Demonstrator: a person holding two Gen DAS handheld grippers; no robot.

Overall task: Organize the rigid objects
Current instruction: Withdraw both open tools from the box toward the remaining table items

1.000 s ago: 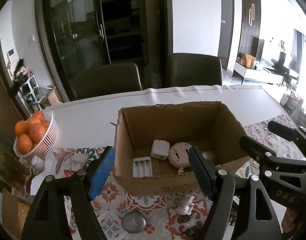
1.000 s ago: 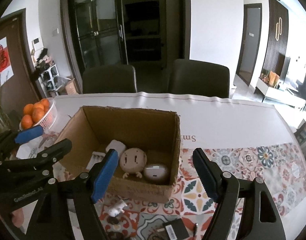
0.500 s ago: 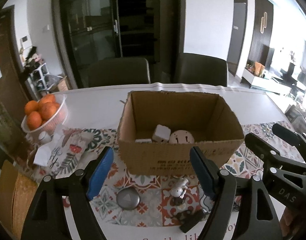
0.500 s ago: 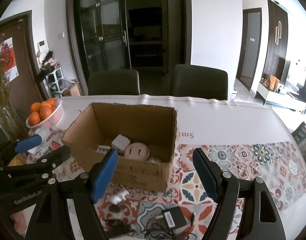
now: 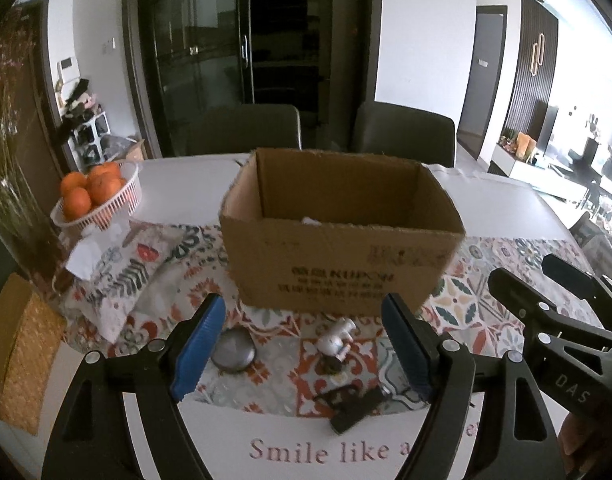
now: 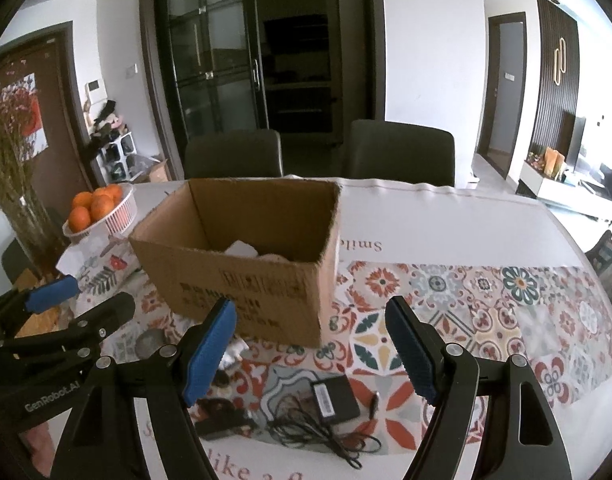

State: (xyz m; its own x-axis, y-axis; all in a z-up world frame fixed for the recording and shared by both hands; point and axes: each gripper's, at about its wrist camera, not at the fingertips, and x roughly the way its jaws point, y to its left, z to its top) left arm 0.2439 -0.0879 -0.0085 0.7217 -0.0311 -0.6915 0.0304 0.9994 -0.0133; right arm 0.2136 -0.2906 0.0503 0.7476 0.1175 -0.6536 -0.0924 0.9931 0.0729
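An open cardboard box point(image 5: 341, 248) stands on the patterned runner; it also shows in the right wrist view point(image 6: 246, 264), with white items just visible inside. In front of it lie a grey round disc point(image 5: 232, 350), a small white figurine point(image 5: 335, 342) and a black device point(image 5: 351, 404). A black power adapter point(image 6: 333, 398) with a tangled cable point(image 6: 317, 434) lies near the table's front. My left gripper point(image 5: 306, 348) is open and empty, above the disc and figurine. My right gripper point(image 6: 311, 354) is open and empty, above the adapter.
A white basket of oranges point(image 5: 96, 196) stands at the left, with a patterned tissue pouch point(image 5: 122, 268) beside it. A vase of dried flowers point(image 6: 14, 184) is at the far left. Two dark chairs point(image 5: 401, 136) stand behind the table point(image 5: 505, 208).
Both grippers have pulled back and lower from over the box. The box's inside is now mostly hidden and the loose items at the table's front have come into view.
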